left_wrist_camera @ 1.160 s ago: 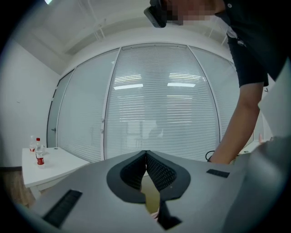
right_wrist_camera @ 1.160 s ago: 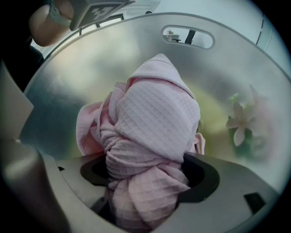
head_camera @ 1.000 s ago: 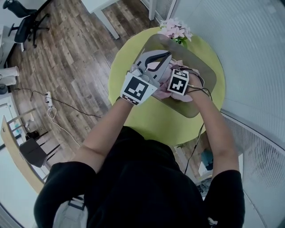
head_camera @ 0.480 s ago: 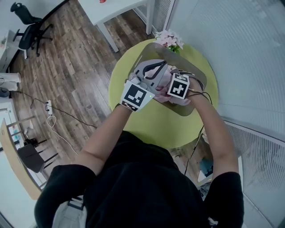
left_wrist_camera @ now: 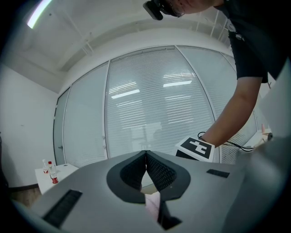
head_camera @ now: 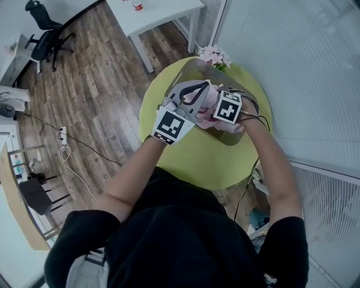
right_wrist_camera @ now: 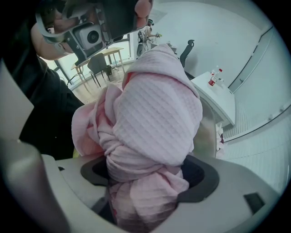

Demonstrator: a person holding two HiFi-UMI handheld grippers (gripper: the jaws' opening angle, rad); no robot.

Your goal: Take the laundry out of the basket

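A bundle of pink waffle-weave laundry (right_wrist_camera: 154,118) fills the right gripper view. My right gripper (right_wrist_camera: 145,175) is shut on its lower, bunched part, and the cloth hides the fingertips. In the head view the pink laundry (head_camera: 209,107) sits over the grey-brown basket (head_camera: 194,66) on the round yellow-green table (head_camera: 191,163). My right gripper (head_camera: 220,108) is at the basket's middle. My left gripper (head_camera: 193,93) is close beside it on the left, jaws together. In the left gripper view the left gripper (left_wrist_camera: 146,157) points up at window blinds, with a sliver of pink low behind its pads.
Pink flowers (head_camera: 212,55) stand at the table's far edge behind the basket. A white table (head_camera: 163,11) with small bottles and an office chair (head_camera: 45,34) stand on the wooden floor to the left. A blind-covered glass wall curves round the right side.
The head camera has shifted, so the table sits a little higher in view. Both grippers stay together over the basket, the right one still holding the pink laundry.
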